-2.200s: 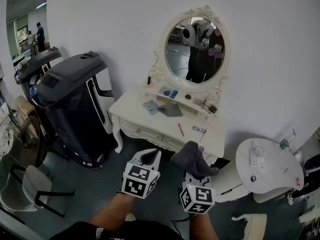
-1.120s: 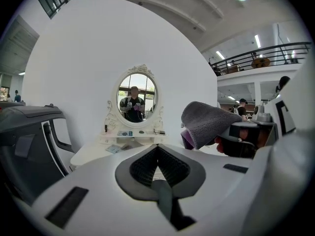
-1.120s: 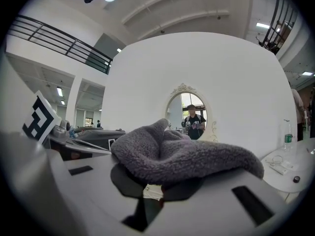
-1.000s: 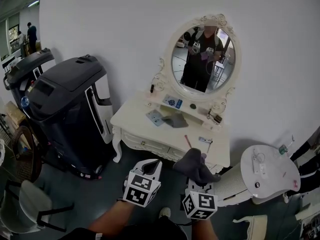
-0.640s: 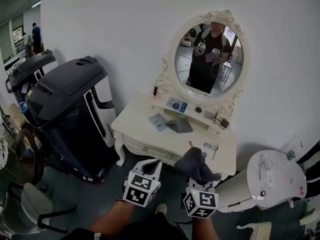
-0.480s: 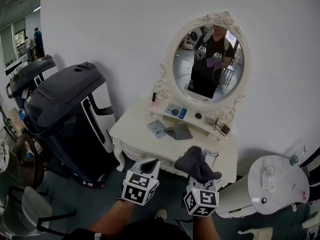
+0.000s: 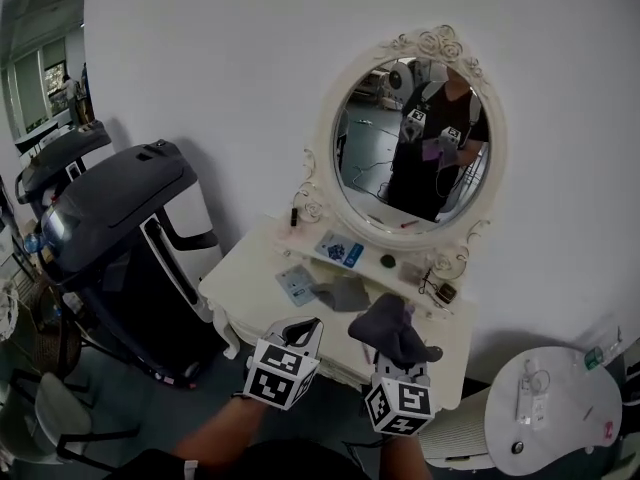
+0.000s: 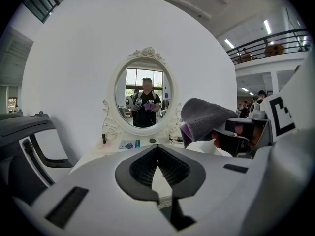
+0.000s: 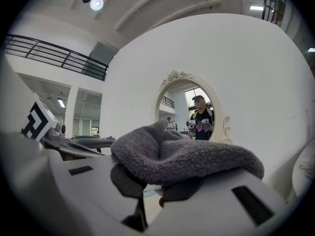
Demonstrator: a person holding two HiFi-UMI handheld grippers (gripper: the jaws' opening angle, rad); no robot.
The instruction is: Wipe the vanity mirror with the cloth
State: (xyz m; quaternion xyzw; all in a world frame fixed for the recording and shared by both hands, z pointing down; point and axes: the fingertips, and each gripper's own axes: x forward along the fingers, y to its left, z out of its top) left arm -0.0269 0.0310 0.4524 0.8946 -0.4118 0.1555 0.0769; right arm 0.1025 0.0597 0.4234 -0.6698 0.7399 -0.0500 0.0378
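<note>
So the right tongs [image 9: 158,183] are clamping down on the grey cloth [image 9: 183,157], which is bunching up and flopping over both jaws so you're barely seeing the tips. The left tongs [image 8: 157,148] are sitting closed, tip to tip, with nothing between them, hanging just left of the right ones at about the same height.

Going outward: both are hovering at the near edge of the white bench [image 7: 248,286], not touching it. A few small bits are lying on its top, plus a flat dark grey piece I'm not managing to identify. The vanity mirror [image 7: 418,148] is standing upright at the far side of the bench. It's oval, with its long axis running up and down, and it's reflecting the person.

The bit that matters, I'm guessing: the mirror is sitting ahead of and above the cloth, well apart from it, with the whole bench between. The right tongs are lining up almost straight under the glass, so that's the nearer hand. The cloth isn't on the glass yet, so the wiping isn't happening.
</note>
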